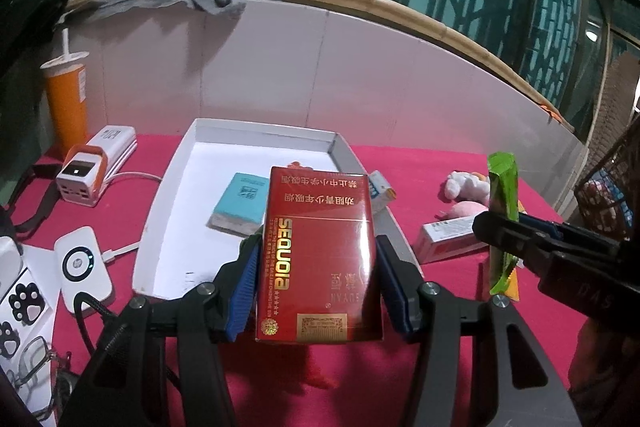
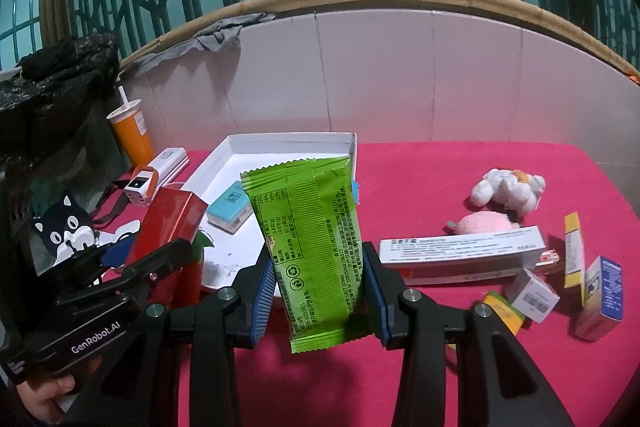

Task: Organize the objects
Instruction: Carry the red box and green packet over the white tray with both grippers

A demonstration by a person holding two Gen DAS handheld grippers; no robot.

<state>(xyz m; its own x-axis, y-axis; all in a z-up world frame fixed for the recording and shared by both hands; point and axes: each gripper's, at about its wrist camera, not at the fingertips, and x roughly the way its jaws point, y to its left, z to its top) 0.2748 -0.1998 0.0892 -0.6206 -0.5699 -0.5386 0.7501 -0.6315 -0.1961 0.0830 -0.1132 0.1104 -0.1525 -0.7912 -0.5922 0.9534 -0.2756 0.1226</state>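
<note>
- Red box (image 1: 318, 255) sits tight between the left gripper (image 1: 316, 283) pads, mid-frame.
- Green snack bag (image 2: 316, 251) is squeezed by the right gripper (image 2: 320, 291).
- White tray (image 1: 176, 211) lies behind.

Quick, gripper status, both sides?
Left gripper: closed on the red cigarette pack.
Right gripper: closed on the green snack packet.

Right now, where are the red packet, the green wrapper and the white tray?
Red packet (image 1: 318, 251): left wrist view, middle of its front face.
Green wrapper (image 2: 312, 239): right wrist view, centre of its printed back.
White tray (image 1: 188, 183): left wrist view, bare floor inside.
</note>
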